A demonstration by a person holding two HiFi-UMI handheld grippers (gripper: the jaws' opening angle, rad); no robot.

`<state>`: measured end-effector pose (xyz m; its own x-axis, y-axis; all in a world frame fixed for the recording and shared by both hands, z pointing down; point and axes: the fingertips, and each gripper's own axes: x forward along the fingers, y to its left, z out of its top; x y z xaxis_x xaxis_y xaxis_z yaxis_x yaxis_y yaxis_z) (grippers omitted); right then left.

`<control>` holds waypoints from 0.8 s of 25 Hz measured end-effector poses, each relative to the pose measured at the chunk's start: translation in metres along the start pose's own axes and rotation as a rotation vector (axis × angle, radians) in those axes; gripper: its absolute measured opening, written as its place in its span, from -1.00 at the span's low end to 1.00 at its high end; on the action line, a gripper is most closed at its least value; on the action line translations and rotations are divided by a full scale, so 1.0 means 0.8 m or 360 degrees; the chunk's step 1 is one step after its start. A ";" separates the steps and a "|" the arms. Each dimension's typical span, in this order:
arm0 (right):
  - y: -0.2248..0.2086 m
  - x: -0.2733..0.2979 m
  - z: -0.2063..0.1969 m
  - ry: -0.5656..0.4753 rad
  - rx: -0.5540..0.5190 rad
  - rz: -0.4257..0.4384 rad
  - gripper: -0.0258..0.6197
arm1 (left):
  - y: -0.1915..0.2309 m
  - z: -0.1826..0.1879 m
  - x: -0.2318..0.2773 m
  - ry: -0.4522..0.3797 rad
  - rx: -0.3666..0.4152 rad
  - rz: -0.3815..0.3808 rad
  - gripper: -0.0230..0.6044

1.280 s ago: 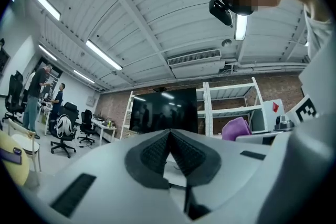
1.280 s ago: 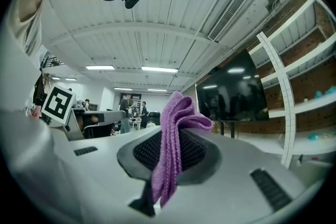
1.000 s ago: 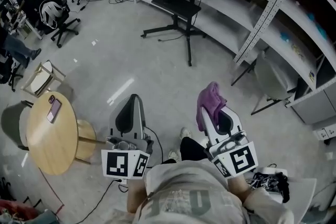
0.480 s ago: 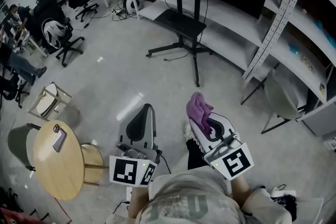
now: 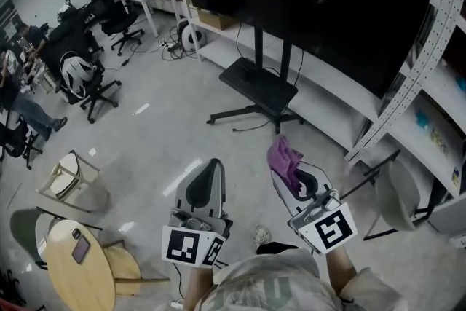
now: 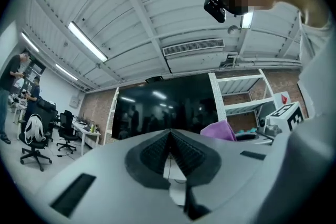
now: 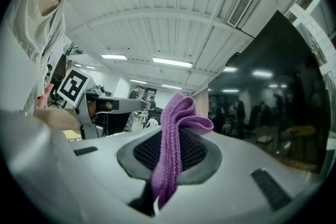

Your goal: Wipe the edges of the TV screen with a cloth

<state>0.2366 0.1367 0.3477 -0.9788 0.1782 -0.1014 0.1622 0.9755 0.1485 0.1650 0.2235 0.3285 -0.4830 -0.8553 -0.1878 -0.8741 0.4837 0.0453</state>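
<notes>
Two claws are held out low in front of the person, side by side and apart from each other. The left claw (image 6: 169,136) has its two jaws pressed together with nothing between them. The right claw (image 7: 176,136) is clamped on one purple cloth (image 5: 282,156), which bunches up above the jaw tips and hangs down between the pads. There is one big dark TV screen (image 5: 313,4), up ahead of both claws and well apart from the cloth; nothing touches it. It stands on one black floor stand (image 5: 260,89) with a cable trailing off the base. To the right rises a white shelving rack (image 5: 426,33). At lower left is one round wooden surface (image 5: 91,280) with a single phone (image 5: 80,250) lying on it. At least two black office chairs (image 5: 81,82) stand at far left.
</notes>
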 end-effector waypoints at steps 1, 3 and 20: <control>-0.022 0.015 -0.002 -0.0006 -0.0011 0.0004 -0.75 | 0.009 -0.004 0.022 -0.0007 -0.0007 0.0012 -0.88; -0.060 0.045 -0.006 -0.0020 -0.0024 0.0008 -0.75 | 0.029 -0.014 0.064 -0.0005 -0.0020 0.0032 -0.88; -0.191 0.157 -0.019 -0.0069 -0.0051 -0.0220 -0.75 | 0.068 -0.038 0.254 -0.0021 -0.0052 -0.0199 -0.88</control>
<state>0.0872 0.0082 0.3271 -0.9850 0.0485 -0.1656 0.0214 0.9866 0.1617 0.0179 0.0706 0.3226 -0.3697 -0.9058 -0.2070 -0.9287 0.3671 0.0526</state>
